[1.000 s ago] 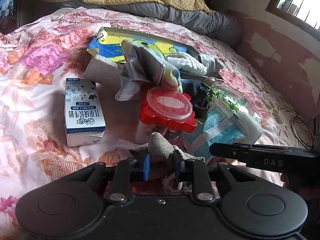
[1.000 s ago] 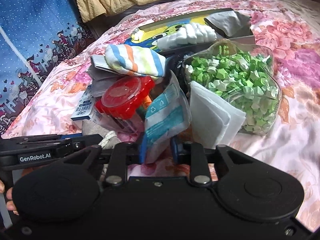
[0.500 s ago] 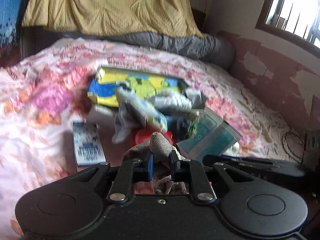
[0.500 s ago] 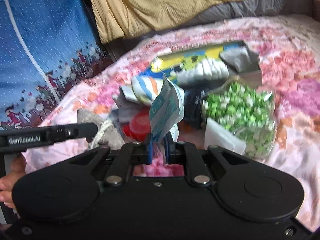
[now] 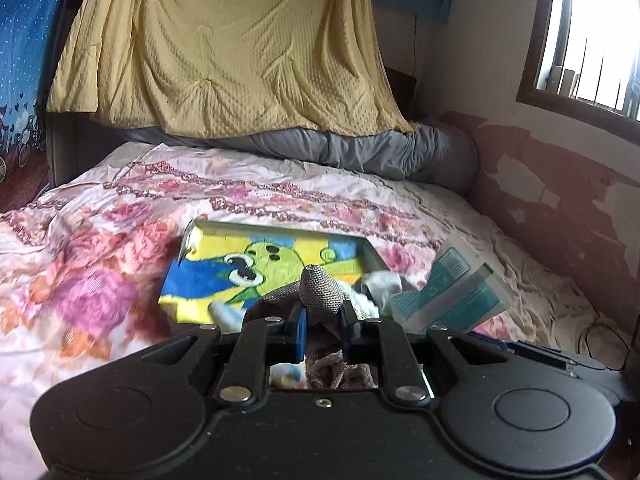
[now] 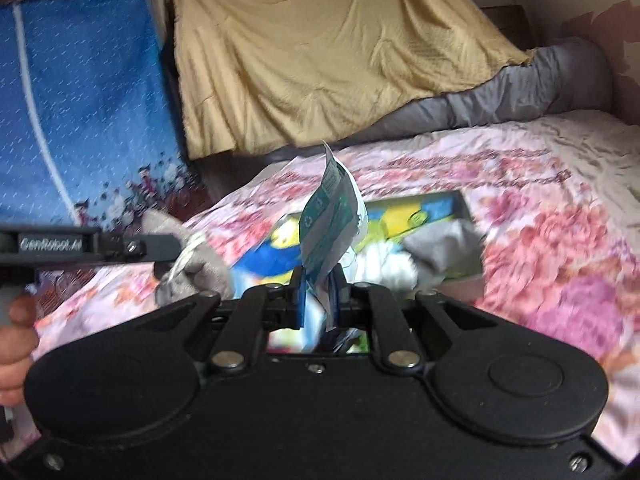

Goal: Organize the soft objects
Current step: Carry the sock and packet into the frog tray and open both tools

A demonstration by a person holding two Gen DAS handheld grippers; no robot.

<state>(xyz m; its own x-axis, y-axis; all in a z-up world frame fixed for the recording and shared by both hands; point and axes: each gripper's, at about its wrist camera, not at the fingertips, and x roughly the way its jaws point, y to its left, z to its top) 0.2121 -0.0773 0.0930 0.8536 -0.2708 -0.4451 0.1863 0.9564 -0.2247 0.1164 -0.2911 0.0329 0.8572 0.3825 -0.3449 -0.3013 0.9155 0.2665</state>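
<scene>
My left gripper (image 5: 322, 320) is shut on a grey-brown cloth pouch (image 5: 320, 290) and holds it above the bed. The pouch also shows in the right wrist view (image 6: 188, 264), hanging with a white drawstring. My right gripper (image 6: 319, 294) is shut on a teal and white soft packet (image 6: 330, 222) that stands up between the fingers. The packet also shows in the left wrist view (image 5: 452, 298). Ahead lies a shallow box with a yellow, blue and green cartoon lining (image 5: 256, 268), holding a white sock (image 6: 384, 262) and a grey cloth (image 6: 444, 246).
The floral bedsheet (image 5: 100, 264) spreads all around the box. A yellow blanket (image 5: 224, 48) hangs at the bed's head over a grey quilt (image 5: 360, 152). A blue patterned cloth (image 6: 80, 120) hangs at the left. A wall with a window (image 5: 592, 32) is to the right.
Both grippers have risen and tilted up with the pouch and packet. The pile with the red lid, milk carton and green stars has dropped out of view.
</scene>
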